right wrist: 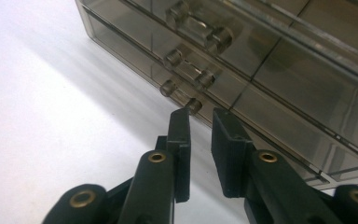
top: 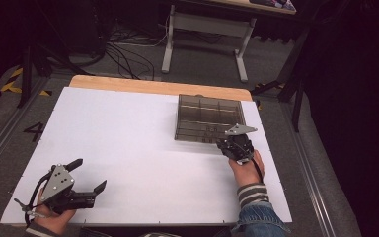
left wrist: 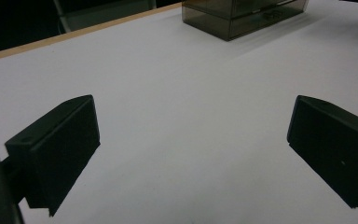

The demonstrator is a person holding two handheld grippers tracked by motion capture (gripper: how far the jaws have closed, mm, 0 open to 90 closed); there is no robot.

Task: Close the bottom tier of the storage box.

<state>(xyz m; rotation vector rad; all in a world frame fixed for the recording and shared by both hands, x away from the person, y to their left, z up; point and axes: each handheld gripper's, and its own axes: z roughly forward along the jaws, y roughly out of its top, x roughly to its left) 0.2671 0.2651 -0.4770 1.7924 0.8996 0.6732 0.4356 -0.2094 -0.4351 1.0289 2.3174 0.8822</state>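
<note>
Beside drawer handle [right wrist: 182,96], right hand-held gripper [right wrist: 200,122]

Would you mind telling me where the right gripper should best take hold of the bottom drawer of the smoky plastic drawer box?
Probably by the bottom drawer's handle, a small bar on two round posts. Approach the drawer box from its front, level with the table, one right gripper jaw either side of the bar.

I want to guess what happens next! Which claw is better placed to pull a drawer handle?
Probably the right claw: its tips sit just off the lowest handle of the drawer box. The left claw rests far away, wide open.
</note>
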